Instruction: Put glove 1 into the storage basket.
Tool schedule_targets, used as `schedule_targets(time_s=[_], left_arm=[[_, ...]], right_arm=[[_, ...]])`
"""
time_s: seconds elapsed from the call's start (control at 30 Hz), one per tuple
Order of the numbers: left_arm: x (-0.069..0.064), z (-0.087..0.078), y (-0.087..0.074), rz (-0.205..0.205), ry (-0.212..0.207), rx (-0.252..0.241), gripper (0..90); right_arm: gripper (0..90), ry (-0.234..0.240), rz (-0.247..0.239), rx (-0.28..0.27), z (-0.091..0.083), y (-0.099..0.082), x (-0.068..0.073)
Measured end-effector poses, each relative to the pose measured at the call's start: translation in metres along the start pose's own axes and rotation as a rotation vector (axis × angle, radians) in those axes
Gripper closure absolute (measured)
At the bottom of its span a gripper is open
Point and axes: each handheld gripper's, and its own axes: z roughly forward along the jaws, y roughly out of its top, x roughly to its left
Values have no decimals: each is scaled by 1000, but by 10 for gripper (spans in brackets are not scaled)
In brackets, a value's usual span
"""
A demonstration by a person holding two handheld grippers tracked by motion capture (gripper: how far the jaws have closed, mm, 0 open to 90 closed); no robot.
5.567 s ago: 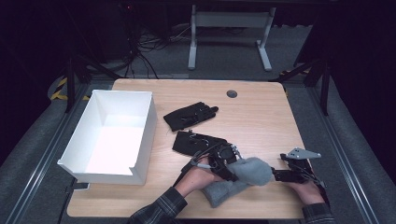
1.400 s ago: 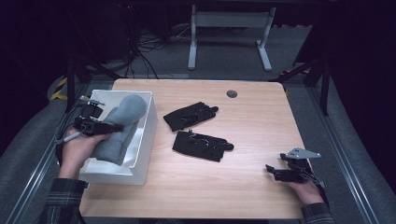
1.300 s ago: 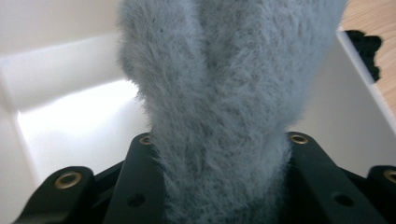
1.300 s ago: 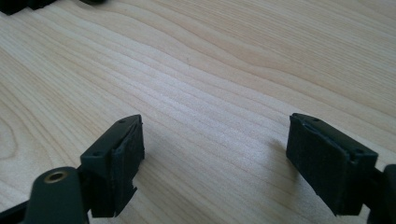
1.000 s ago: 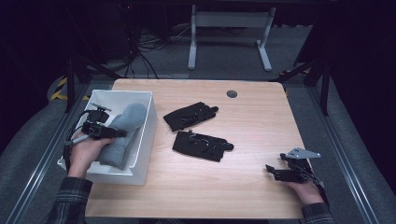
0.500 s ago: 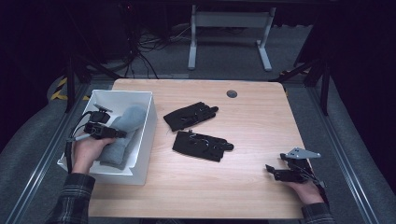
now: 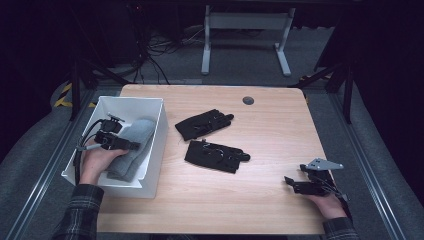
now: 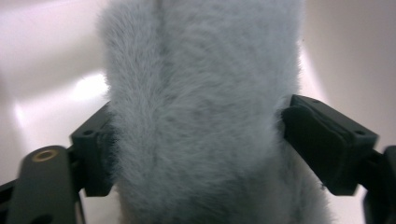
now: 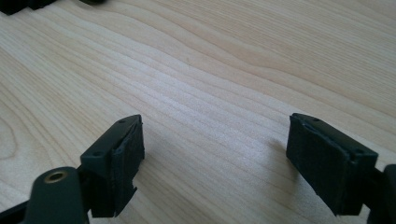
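Note:
A fluffy grey mitten (image 7: pixel 131 147) lies in the white bin (image 7: pixel 156 150) at the table's left. My left gripper (image 7: pixel 135 146) reaches into the bin over it. In the left gripper view the mitten (image 8: pixel 201 116) still sits between the jaws. They have just been opening and now stand wide at its sides, so my left gripper (image 8: pixel 198 149) is open. My right gripper (image 7: pixel 291 183) rests at the table's front right, open. The right gripper view has bare wood between its fingers (image 9: pixel 215 158). Two black gloves (image 7: pixel 204 123) (image 7: pixel 217 155) lie at mid-table.
A round dark grommet (image 7: pixel 248 100) sits in the tabletop near its far edge. Bare wood stretches between the gloves and my right gripper. A white desk frame (image 7: pixel 245 30) and cables stand on the floor behind the table.
My left hand has sunk a little with the grey mitten, which now lies lower and flatter in the bin. The right hand has stayed where it was.

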Motion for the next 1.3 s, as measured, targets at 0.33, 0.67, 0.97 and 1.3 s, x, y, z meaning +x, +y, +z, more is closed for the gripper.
schedule_targets(time_s=[0.33, 0.67, 0.97, 1.3], left_arm=[[-15, -35, 4, 48, 31, -132, 144], [-36, -59, 3, 76, -14, -212, 148], [-78, -79, 14, 150, -75, -260, 150], [-120, -76, 26, 234, -174, -261, 151]], right_arm=[[193, 0, 0, 0, 0, 0, 0], [193, 0, -1, 0, 0, 0, 0], [193, 0, 0, 0, 0, 0, 0], [193, 0, 0, 0, 0, 0, 0]])
